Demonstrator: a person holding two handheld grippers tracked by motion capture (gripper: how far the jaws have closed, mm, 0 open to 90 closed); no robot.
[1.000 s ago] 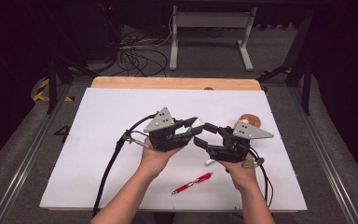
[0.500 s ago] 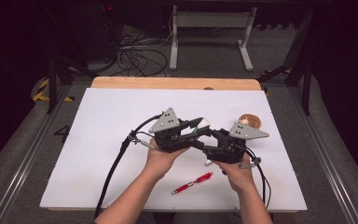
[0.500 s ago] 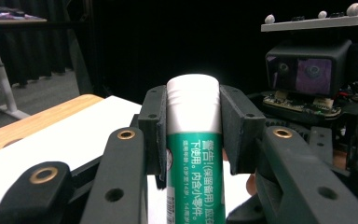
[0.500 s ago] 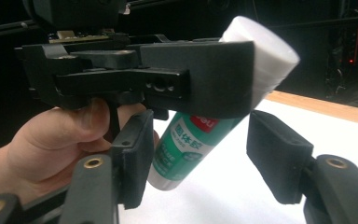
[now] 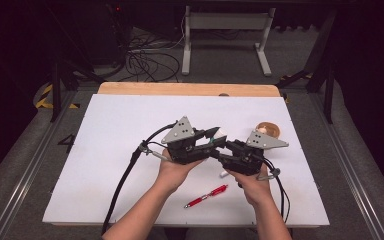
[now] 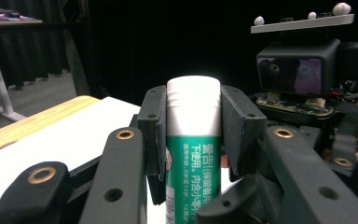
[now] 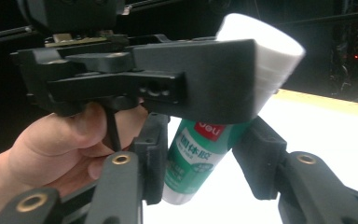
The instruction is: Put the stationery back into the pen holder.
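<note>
The left gripper (image 5: 211, 141) is clamped on a glue stick (image 6: 193, 140), its jaws pressing both sides just below the white cap (image 6: 193, 95), as the left gripper view shows. The right gripper (image 7: 200, 158) has just been closing around the green lower body of the same stick; in the right gripper view one jaw touches the label side, but a slight gap seems to remain at the other, so I cannot tell that it grips yet. In the high view both are held above the middle of the white table (image 5: 110, 130), tips meeting, the stick bridging them. The step in hand looks like a two-handed job on the stick: taking it over or pulling the cap off. Next, the right jaws should probably finish closing on the body before either hand pulls or twists; otherwise the stick may slip. A red pen (image 5: 206, 195) lies just beside the hands, and a tape roll (image 5: 269, 130) farther off behind the right gripper.
</note>
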